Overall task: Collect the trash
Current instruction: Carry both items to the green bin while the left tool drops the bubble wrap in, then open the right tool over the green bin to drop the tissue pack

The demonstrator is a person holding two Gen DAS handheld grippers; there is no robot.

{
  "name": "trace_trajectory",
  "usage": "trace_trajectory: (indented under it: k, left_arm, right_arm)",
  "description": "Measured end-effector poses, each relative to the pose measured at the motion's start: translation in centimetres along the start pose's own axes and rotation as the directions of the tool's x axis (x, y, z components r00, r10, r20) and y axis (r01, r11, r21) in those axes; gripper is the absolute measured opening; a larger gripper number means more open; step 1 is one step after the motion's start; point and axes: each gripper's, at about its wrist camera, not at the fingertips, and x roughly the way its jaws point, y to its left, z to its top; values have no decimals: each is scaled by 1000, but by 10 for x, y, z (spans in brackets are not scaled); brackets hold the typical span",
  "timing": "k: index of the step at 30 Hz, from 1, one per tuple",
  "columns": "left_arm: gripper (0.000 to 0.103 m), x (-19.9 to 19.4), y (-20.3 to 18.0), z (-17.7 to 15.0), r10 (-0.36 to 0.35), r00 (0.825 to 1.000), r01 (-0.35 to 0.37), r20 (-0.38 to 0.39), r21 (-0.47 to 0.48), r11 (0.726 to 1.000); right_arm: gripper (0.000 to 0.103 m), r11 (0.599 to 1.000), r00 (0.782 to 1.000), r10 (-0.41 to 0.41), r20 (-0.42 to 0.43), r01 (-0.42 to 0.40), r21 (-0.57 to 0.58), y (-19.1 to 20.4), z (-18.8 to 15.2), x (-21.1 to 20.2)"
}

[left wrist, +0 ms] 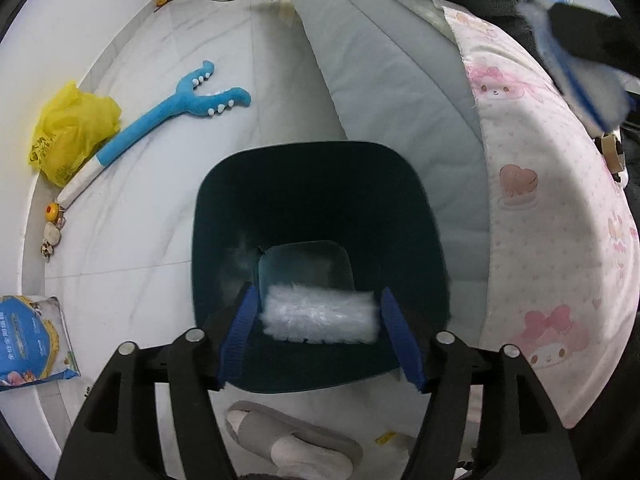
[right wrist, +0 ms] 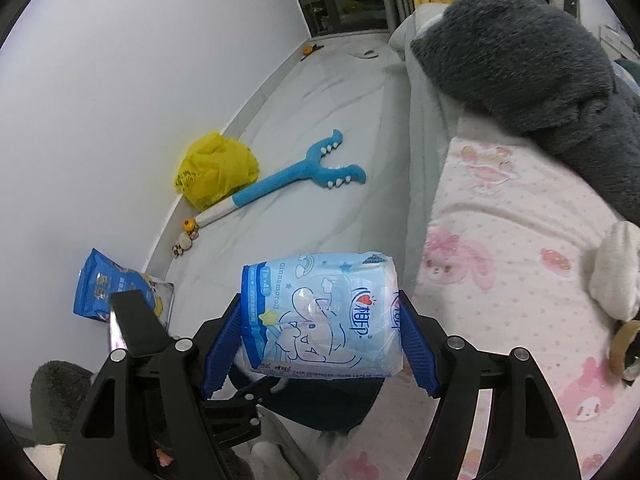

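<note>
I held the left gripper (left wrist: 320, 312) over the dark teal plastic bin (left wrist: 224, 216), jaws parted, a white crumpled plastic wad (left wrist: 320, 320) loose between them, falling in. Beside the bin, my right gripper (right wrist: 320, 332) clamped a pale blue tissue pack (right wrist: 320, 312), awaiting disposal.

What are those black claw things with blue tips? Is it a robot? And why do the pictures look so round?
No robot: a person holds a pincher tool in each hand. Each has a wide-eyed camera looking along its fingers, which bends the pictures round. One picture is from the left gripper, open above a dark bin, with a blurry white thing between its fingers. The other is from the right gripper, squeezing a light blue cartoon pack. On the floor lie a yellow bag, a blue plush toy and a blue packet.
</note>
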Motion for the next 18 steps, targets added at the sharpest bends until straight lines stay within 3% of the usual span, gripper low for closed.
trace_trajectory:
  k: [6, 18]
  left_arm:
    - [80, -11, 14, -1, -17, 1000, 18, 26, -14, 1000]
    - [81, -61, 26, -4, 17, 982, -16, 189, -4, 1000]
  right_arm:
    - [73, 1000, 999, -9, -45, 9, 0, 2, -2, 21]
    - [73, 1000, 989, -6, -150, 9, 22, 2, -10, 70]
